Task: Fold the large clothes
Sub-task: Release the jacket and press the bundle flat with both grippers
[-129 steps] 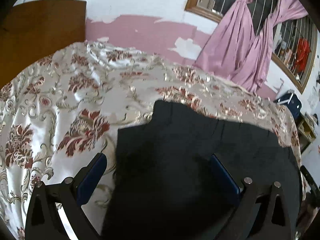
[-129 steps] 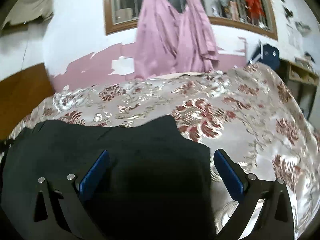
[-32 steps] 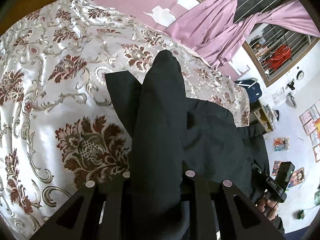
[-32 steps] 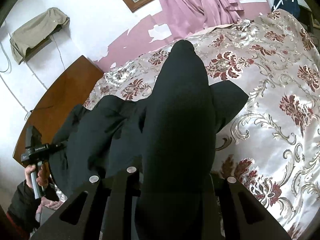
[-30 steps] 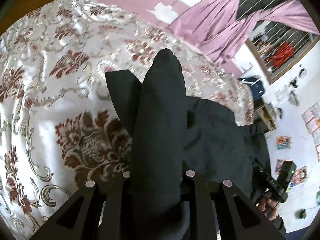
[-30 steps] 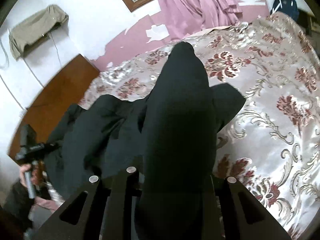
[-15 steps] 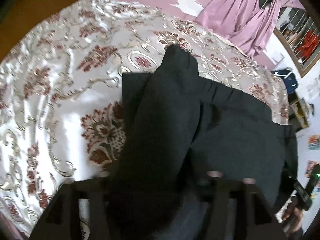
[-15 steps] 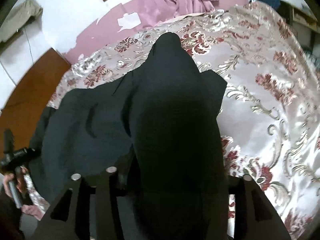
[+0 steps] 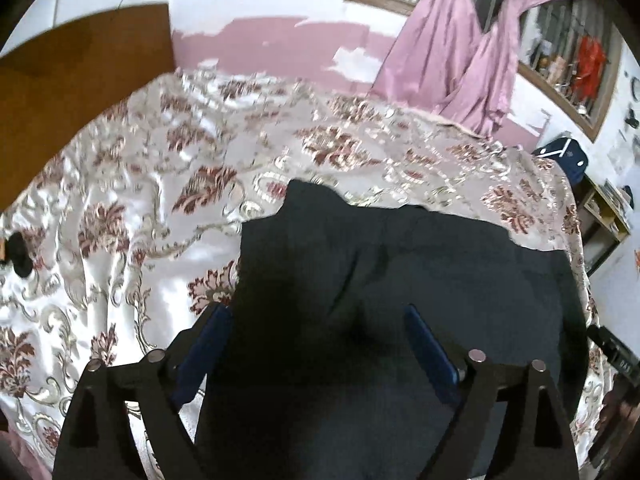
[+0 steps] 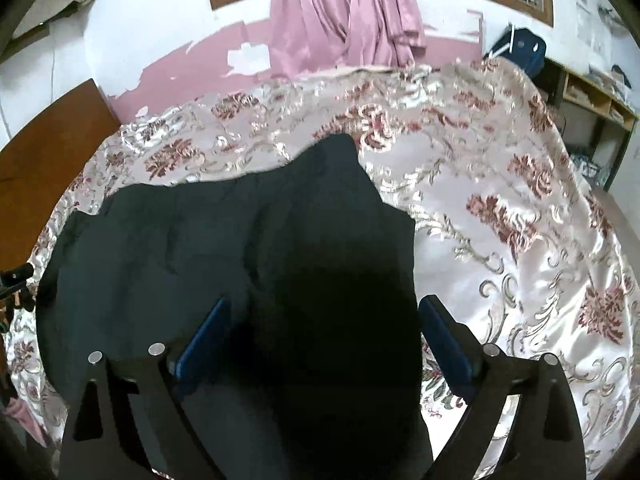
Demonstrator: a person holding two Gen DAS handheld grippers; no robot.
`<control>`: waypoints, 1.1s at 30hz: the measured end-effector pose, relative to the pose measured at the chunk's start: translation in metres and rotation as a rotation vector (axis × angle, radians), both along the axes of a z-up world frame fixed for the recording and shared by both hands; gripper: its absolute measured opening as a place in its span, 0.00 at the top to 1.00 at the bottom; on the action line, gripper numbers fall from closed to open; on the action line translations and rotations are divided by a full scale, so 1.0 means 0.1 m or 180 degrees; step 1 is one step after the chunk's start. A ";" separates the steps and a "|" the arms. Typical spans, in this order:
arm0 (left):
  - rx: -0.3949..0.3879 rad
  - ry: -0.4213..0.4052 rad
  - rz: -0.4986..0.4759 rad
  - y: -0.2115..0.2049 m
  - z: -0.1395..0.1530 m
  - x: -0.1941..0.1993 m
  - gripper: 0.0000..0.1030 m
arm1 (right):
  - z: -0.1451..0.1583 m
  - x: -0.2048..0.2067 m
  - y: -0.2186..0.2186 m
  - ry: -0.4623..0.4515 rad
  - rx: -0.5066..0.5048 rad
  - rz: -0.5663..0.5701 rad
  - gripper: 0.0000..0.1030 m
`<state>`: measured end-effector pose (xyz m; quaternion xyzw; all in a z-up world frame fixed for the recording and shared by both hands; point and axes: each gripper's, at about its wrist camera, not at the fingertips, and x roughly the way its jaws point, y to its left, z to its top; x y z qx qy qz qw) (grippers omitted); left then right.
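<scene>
A large black garment [image 9: 400,280] lies on the floral satin bedspread [image 9: 140,200], with one corner pointing toward the far wall. It also shows in the right wrist view [image 10: 240,248], spread to the left. My left gripper [image 9: 316,320] is open, its blue pads [image 9: 204,344] on either side of the cloth near the garment's left edge. My right gripper [image 10: 322,320] is open over the garment's right part, its blue pads [image 10: 444,340] apart. Neither pinches the cloth.
A wooden headboard [image 9: 80,68] stands at the far left. Pink curtains [image 9: 460,48] hang by a barred window. A blue bag [image 10: 520,48] and shelves [image 10: 592,92] stand at the right past the bed [image 10: 540,200]. A small black object [image 9: 18,256] lies at the bedspread's left edge.
Both grippers were shut on the black garment, holding it lifted and draped. Now both have opened and the cloth has dropped flat on the bed. Both views tilted up.
</scene>
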<state>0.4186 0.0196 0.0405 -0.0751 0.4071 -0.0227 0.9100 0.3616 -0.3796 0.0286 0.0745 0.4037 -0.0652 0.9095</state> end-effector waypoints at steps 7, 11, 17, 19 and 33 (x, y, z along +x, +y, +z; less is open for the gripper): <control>0.0068 -0.0470 -0.0170 -0.26 0.27 -0.41 0.06 | 0.29 -0.34 0.15 -0.0496 0.0030 0.0041 0.09; 0.0087 -0.0640 -0.0192 -0.37 0.42 -0.64 0.04 | 0.43 -0.55 0.27 -0.0733 0.0002 0.0104 0.09; 0.0093 -0.0921 -0.0201 -0.47 0.56 -0.99 0.01 | 0.62 -0.91 0.45 -0.1037 -0.0148 0.0210 0.08; 0.0101 -0.1001 -0.0213 -0.50 0.59 -1.10 0.00 | 0.68 -1.02 0.51 -0.1118 -0.0206 0.0243 0.08; 0.0332 -0.1563 -0.0232 -0.68 0.70 -1.94 0.00 | 0.89 -1.76 0.73 -0.1549 -0.0246 0.0343 0.04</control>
